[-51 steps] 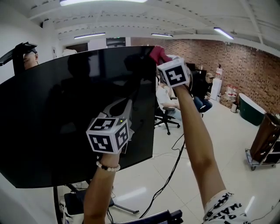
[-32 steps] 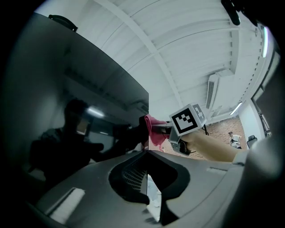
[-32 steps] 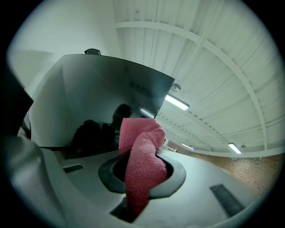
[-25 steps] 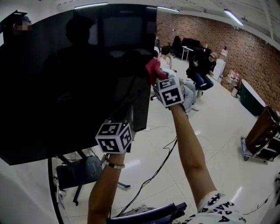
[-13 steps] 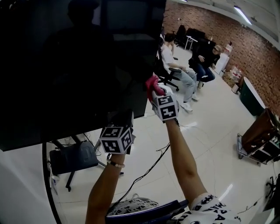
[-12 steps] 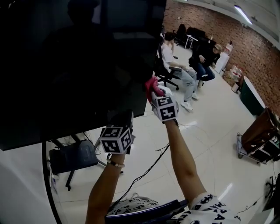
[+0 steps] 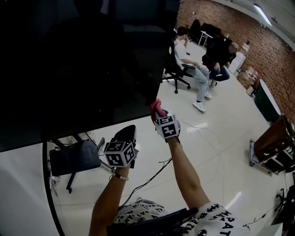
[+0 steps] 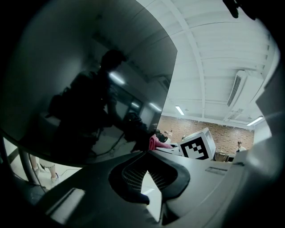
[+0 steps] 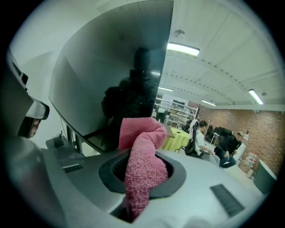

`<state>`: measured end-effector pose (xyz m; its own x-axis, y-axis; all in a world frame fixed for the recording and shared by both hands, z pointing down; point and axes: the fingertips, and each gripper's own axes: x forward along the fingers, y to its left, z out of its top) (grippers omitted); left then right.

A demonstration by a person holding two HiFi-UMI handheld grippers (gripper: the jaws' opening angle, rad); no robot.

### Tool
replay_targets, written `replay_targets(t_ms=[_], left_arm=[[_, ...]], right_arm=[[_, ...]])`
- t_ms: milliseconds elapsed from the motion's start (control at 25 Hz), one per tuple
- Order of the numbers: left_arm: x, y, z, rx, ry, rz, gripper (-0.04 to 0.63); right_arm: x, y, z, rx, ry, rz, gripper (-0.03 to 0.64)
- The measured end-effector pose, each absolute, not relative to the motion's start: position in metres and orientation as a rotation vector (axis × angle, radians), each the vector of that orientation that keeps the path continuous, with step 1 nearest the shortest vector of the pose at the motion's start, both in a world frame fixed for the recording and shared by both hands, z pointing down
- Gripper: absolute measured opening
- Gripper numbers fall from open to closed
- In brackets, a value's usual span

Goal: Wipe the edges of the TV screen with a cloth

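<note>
A red brick wall (image 7: 216,16) runs along the upper right of the head view, with a strip light (image 7: 263,14) above it. The glossy white floor (image 7: 221,152) mirrors the lamps, and a black cable (image 7: 150,176) trails across it at lower centre. People (image 7: 191,57) sit on black office chairs (image 7: 174,73) at upper centre. At the right edge stand a dark green tub (image 7: 268,99) and a wheeled cart (image 7: 265,163). The right gripper view shows a yellow-green table (image 9: 178,138) under a white beamed ceiling (image 9: 213,67).
</note>
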<state>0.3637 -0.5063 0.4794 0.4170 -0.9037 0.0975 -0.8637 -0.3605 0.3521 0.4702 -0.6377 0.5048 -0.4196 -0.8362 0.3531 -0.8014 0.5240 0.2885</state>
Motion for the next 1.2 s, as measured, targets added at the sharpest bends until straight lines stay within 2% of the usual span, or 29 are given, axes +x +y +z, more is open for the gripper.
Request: replay_targets(t_ms=[360, 760, 960, 1200], left_arm=[[0.333, -0.479, 0.520, 2.235, -1.569, -0.117, 0.003], [0.300, -0.438, 0.522, 2.209, -1.618, -0.105, 0.003], [0.271, -0.414, 0.509, 2.222, -1.650, -0.084, 0.003], [0.221, -0.400, 0.523, 2.199, -1.682, -0.041, 0.003]], right_arm=[[0.457, -0.628, 0.576, 1.284, -2.260, -0.006, 0.061], [0.467, -0.613, 0.582, 1.352, -2.257, 0.120, 0.060], [0.457, -0.553, 0.568, 1.328, -2.348, 0.167, 0.060], [0.395, -0.476, 0.564, 1.231, -2.443, 0.199, 0.060]])
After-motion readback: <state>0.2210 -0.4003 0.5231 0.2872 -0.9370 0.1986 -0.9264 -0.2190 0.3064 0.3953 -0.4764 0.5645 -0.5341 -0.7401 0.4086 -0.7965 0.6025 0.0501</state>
